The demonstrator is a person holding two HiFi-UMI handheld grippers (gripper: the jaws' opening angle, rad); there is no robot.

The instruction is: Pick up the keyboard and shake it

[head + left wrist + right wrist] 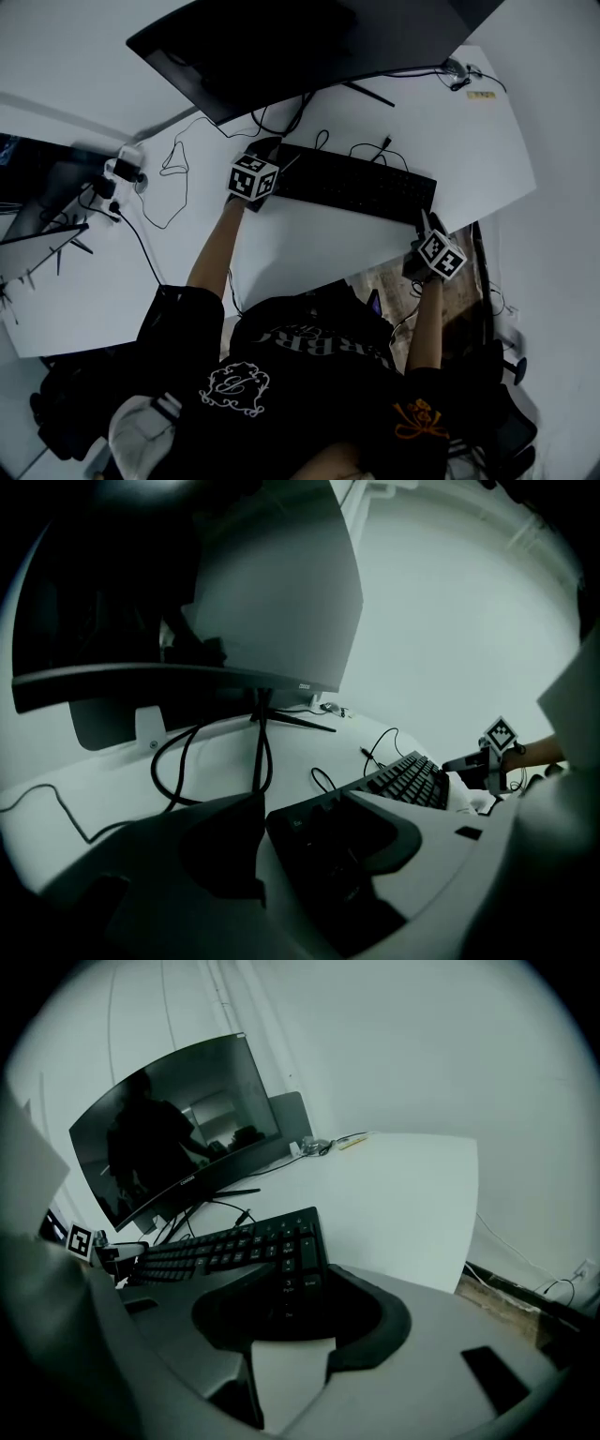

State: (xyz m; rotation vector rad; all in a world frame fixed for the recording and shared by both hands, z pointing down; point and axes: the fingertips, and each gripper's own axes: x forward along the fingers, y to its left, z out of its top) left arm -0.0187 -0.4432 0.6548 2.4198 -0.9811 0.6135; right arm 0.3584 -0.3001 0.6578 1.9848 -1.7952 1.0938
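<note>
On the white desk (309, 246), a loose loop of thin cable (174, 178) lies at the left, well apart from the keyboard. Just right of it, the left gripper (265, 156) reaches out from the person's bare forearm, its marker cube (253, 178) facing up. In the left gripper view its jaws are closed onto the keyboard's left end, one dark jaw on each side of the corner keys.

The black monitor (281, 47) stands at the far side on a thin-legged stand, with two thick cables hanging behind it.

The black keyboard (361, 186) runs across the middle of the desk, near the monitor. It slants so that its right end lies nearer the person than its left, and its own thin cable curls away on the far side. I cannot tell whether it rests on the desk or is raised off it.

The right gripper (422, 225) sits at the desk's near right edge. In the right gripper view its jaws hold the keyboard's right end, with the number keys lying between the curved dark pads (375, 1321).
</note>
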